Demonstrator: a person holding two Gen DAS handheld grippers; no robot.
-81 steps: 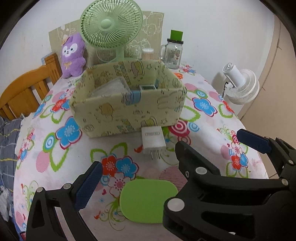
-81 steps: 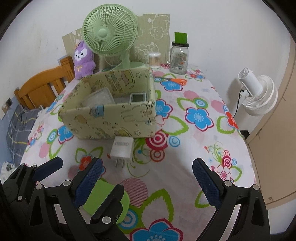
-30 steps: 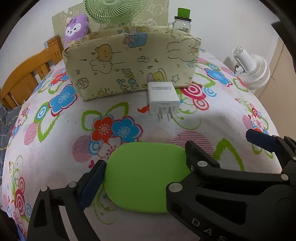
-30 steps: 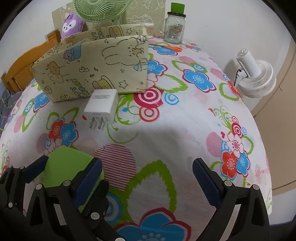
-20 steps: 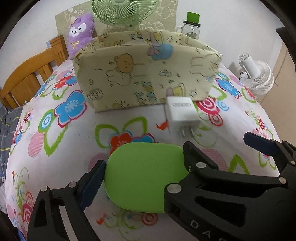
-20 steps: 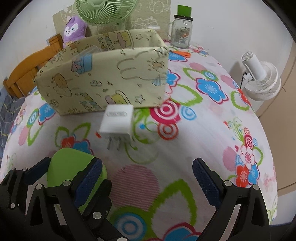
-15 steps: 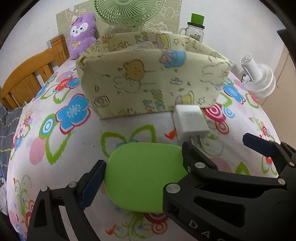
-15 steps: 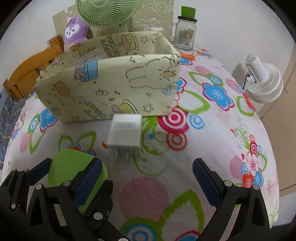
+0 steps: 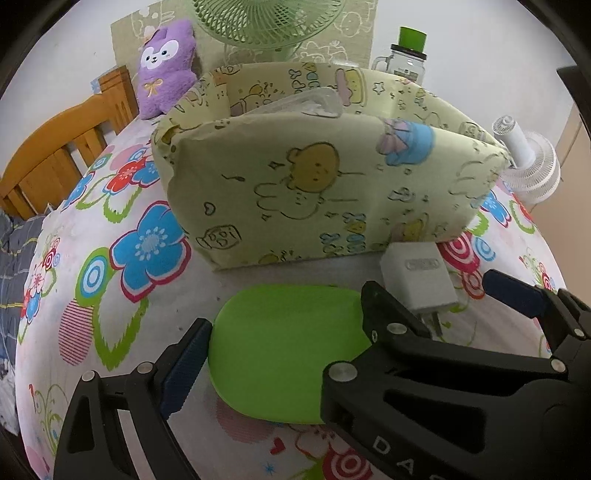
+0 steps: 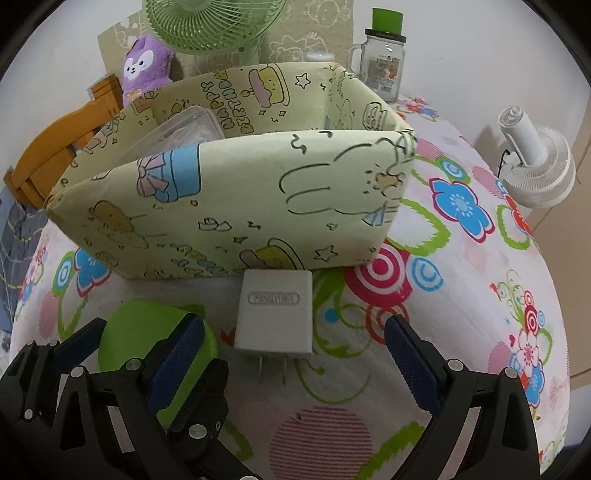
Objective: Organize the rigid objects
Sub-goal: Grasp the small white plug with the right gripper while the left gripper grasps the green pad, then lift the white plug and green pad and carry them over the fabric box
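Left wrist: my left gripper (image 9: pixel 280 347) grips the green case (image 9: pixel 284 347) above the cloth, near the box (image 9: pixel 314 192). Right gripper (image 10: pixel 291 354) gapes wide, empty, charger (image 10: pixel 275 314) between its fingers.

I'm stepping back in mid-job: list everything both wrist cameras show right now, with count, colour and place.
green case: 1, lime green, between the left gripper's fingers, in front of the box
charger: 1, white, on the tablecloth against the box's front wall, prongs toward the camera
storage box: 1, pale yellow cartoon print, mid table
clear container: 1, transparent, inside the box
desk fan: 1, green, behind the box
plush toy: 1, purple, back left
glass jar: 1, clear, green lid, back right
white fan: 1, beyond the table's right edge
tablecloth: 1, white with flowers
wooden chair: 1, brown, left
left gripper: black, blue pads, closed on the case
right gripper: open, either side of the charger
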